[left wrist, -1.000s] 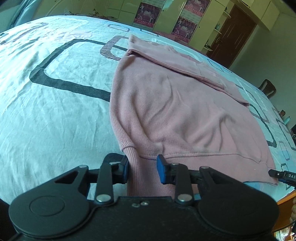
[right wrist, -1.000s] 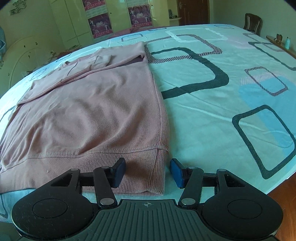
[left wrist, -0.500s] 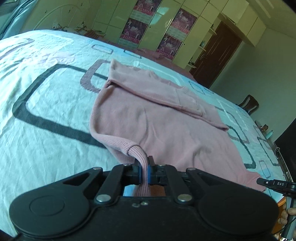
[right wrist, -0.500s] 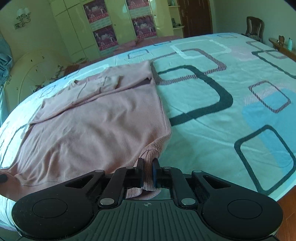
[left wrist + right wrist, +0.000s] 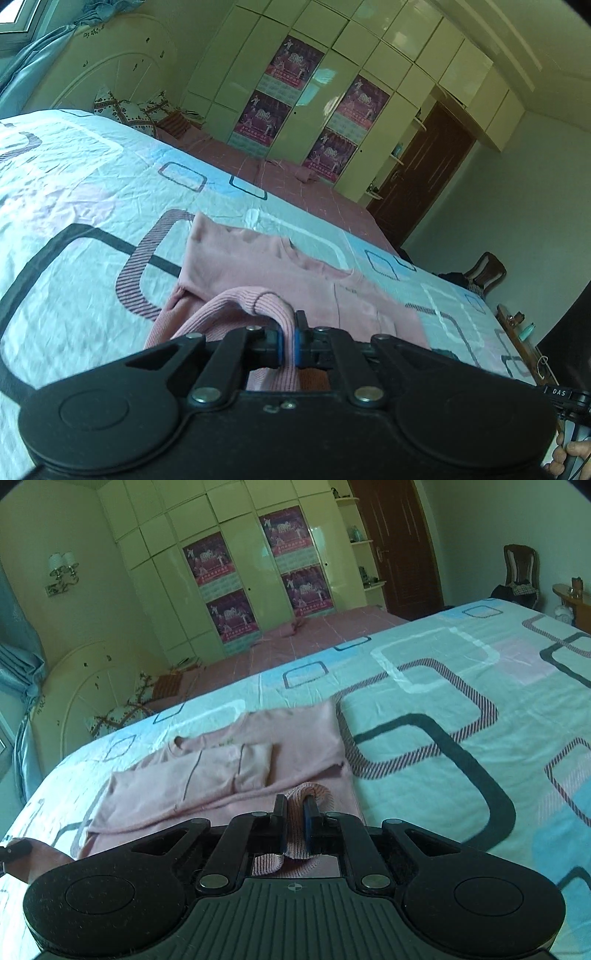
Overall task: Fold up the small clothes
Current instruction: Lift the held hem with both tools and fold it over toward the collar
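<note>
A pink ribbed sweater [image 5: 258,266] lies on the patterned bed sheet [image 5: 74,206], sleeves folded across its chest. My left gripper [image 5: 289,341] is shut on the ribbed hem at the sweater's left corner and holds it lifted above the bed. My right gripper [image 5: 294,825] is shut on the hem at the right corner of the sweater [image 5: 229,771], also lifted. The lower body of the sweater hangs under the grippers, mostly hidden.
The bed sheet [image 5: 461,709] stretches wide to the right. A headboard [image 5: 92,675] and pillows stand at the far left. Wardrobes with posters [image 5: 258,579], a brown door [image 5: 421,177] and a chair [image 5: 484,269] stand beyond the bed.
Both grippers closed on the hem corners, then lifted and carried the hem forward toward the sweater's collar. The view has tilted up to the room.
</note>
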The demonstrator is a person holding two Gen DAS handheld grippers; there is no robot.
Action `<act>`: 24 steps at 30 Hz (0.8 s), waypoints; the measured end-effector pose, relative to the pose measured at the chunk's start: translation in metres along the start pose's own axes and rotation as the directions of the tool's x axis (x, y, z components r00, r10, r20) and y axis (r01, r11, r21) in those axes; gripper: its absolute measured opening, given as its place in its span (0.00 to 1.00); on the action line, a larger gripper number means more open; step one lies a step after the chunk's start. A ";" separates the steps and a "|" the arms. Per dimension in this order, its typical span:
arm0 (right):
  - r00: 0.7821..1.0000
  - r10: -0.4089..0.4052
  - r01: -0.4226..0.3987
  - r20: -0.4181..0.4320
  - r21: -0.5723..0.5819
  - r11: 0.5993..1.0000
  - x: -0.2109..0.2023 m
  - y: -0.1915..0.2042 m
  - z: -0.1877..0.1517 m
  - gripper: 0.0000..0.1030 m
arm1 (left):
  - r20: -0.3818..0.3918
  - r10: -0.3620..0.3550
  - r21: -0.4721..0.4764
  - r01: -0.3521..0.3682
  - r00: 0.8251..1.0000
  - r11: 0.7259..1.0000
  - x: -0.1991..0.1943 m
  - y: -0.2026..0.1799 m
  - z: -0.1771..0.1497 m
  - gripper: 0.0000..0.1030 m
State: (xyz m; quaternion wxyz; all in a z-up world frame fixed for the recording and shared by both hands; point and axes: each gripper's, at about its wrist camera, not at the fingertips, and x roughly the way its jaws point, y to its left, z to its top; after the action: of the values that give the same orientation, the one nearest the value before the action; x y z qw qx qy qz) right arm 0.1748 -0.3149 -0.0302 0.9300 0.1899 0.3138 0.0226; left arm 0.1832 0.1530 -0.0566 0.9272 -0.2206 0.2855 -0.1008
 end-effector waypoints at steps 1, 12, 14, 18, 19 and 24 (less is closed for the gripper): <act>1.000 0.002 -0.002 0.007 0.003 1.000 0.007 0.000 0.008 0.07 | 0.010 0.002 -0.007 -0.002 1.000 1.000 0.007 0.001 0.007 0.04; 1.000 0.010 -0.010 0.007 0.011 1.000 0.111 0.011 0.080 0.07 | 0.059 0.080 -0.004 -0.080 0.995 0.997 0.094 0.001 0.063 0.04; 1.000 0.003 -0.003 -0.005 0.014 1.000 0.134 0.011 0.091 0.07 | 0.045 0.097 -0.024 -0.096 0.994 0.995 0.113 0.006 0.072 0.04; 0.999 -0.011 0.013 -0.053 0.044 0.999 0.182 0.006 0.105 0.07 | 0.005 0.142 -0.043 -0.141 0.990 0.989 0.152 0.015 0.079 0.04; 0.998 -0.012 0.016 -0.069 0.062 0.998 0.195 0.002 0.107 0.07 | -0.005 0.153 -0.041 -0.153 0.988 0.987 0.161 0.016 0.080 0.04; 0.993 -0.028 0.039 -0.117 0.093 0.995 0.244 -0.005 0.117 0.07 | -0.032 0.193 -0.058 -0.195 0.981 0.979 0.196 0.023 0.088 0.04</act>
State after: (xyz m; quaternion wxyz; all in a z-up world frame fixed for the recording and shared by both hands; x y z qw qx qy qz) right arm 0.4394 -0.3196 -0.0869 0.9004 0.2270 0.3712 0.0030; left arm 0.3953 0.1432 -0.0978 0.9216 -0.2186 0.3208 -0.0040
